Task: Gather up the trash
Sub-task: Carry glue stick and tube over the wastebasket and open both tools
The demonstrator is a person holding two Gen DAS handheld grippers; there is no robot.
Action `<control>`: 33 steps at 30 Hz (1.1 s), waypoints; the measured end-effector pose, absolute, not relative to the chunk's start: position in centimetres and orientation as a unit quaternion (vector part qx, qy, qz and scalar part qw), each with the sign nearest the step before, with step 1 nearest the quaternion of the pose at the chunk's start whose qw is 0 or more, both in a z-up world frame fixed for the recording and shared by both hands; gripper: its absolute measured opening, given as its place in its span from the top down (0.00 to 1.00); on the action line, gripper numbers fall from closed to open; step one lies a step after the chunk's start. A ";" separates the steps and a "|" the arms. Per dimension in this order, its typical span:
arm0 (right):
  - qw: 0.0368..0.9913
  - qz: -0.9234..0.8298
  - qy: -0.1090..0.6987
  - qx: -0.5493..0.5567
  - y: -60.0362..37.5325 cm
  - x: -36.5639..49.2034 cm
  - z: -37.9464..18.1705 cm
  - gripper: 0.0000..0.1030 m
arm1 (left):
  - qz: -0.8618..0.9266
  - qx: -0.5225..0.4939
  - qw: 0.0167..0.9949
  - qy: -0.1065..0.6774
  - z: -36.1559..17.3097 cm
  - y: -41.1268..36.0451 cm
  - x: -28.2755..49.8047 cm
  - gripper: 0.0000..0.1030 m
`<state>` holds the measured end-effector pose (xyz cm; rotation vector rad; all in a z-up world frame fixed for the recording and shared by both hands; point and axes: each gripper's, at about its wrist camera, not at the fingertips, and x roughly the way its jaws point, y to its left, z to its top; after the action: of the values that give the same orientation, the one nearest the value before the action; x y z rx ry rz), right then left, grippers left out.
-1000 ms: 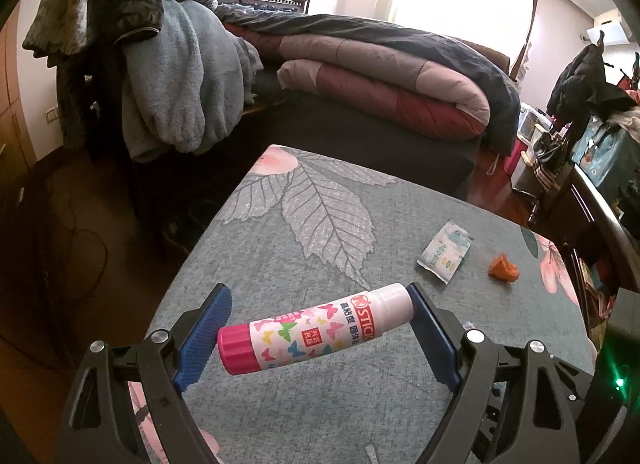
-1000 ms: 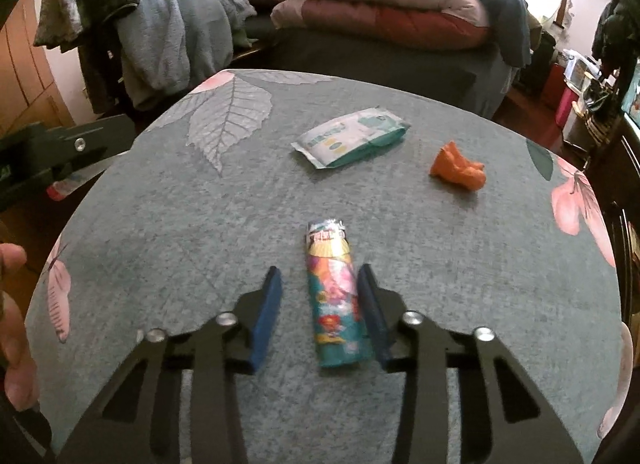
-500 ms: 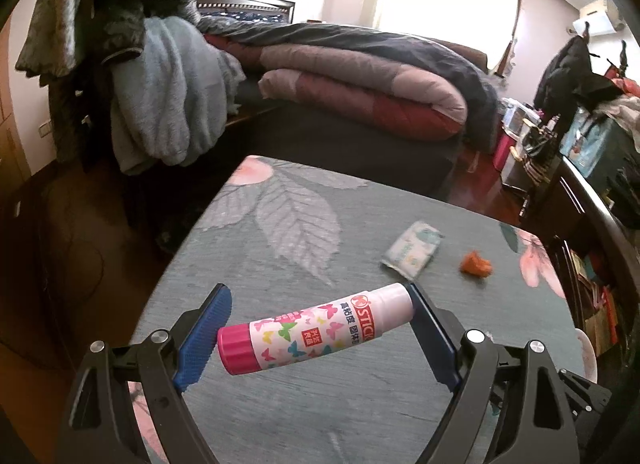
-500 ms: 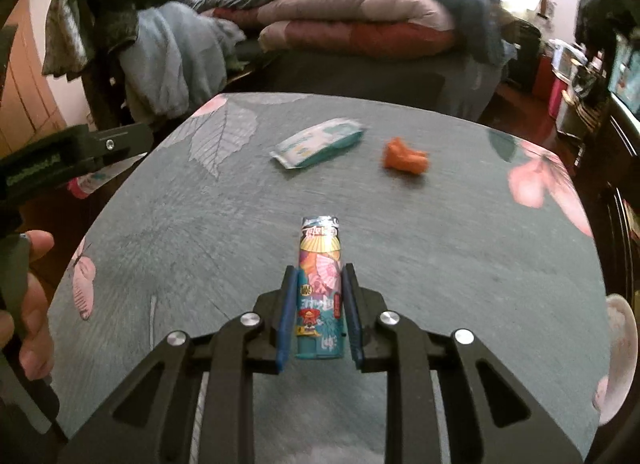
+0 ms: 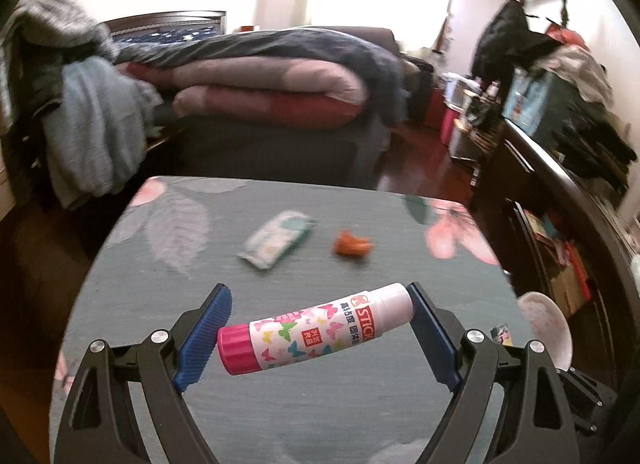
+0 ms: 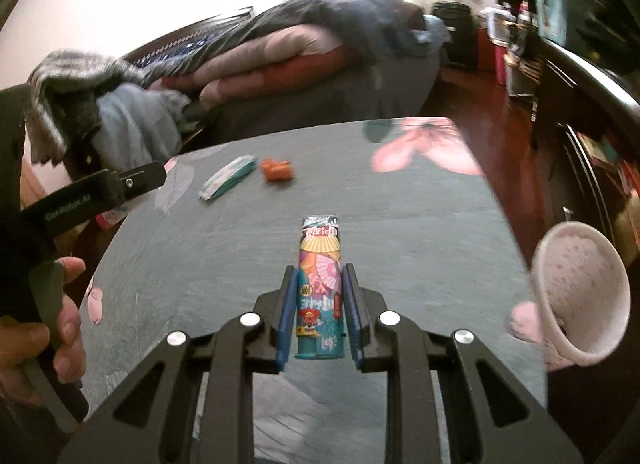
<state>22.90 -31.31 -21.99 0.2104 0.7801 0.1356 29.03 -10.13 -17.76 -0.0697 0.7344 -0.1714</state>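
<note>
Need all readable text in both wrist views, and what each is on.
"STICK": red band on the glue stick held across the left claw. Chinese characters beside it and on its small red square: too small to read.
"CenRobot.AI", roughly: side of the left claw seen in the right wrist view; slightly blurred.
Colourful tube in the right claw: stylised print, unreadable.
Wipes packet: blurred, unreadable.

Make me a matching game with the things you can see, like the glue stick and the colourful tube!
Things:
1. glue stick
2. colourful tube
3. wipes packet
4. orange scrap

Where:
A. lying on the table, beside the wipes packet
B. clamped end to end in the left gripper
C. lying on the table, nearest the leaf print
D. pinched in the right gripper

Pairs: 1-B, 2-D, 3-C, 4-A
</note>
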 end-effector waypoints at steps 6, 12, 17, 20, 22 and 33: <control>0.921 0.031 0.363 0.138 -36.7 20.5 -22.0 0.77 | -0.133 -0.006 0.925 0.356 -17.1 -16.1 28.5 0.15; 0.921 -0.011 0.349 0.170 -42.1 18.6 -22.5 0.77 | -0.179 0.025 0.919 0.351 -16.8 -22.1 27.8 0.15; 0.921 -0.049 0.338 0.189 -46.1 17.1 -22.9 0.77 | -0.218 0.049 0.911 0.348 -16.7 -26.7 27.4 0.15; 0.919 -0.073 0.330 0.201 -48.5 16.2 -23.2 0.77 | -0.237 0.060 0.906 0.345 -16.8 -29.5 27.2 0.15; 0.917 -0.091 0.326 0.210 -50.2 15.7 -23.5 0.77 | -0.256 0.065 0.901 0.345 -17.0 -31.4 27.1 0.15; 0.894 -0.167 0.338 0.242 -58.2 16.3 -28.2 0.77 | -0.347 0.085 0.860 0.364 -20.4 -43.2 28.7 0.15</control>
<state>16.33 -58.17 -28.24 0.5023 0.7005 -0.3458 28.69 -43.22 -20.38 0.1792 0.7647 -0.7281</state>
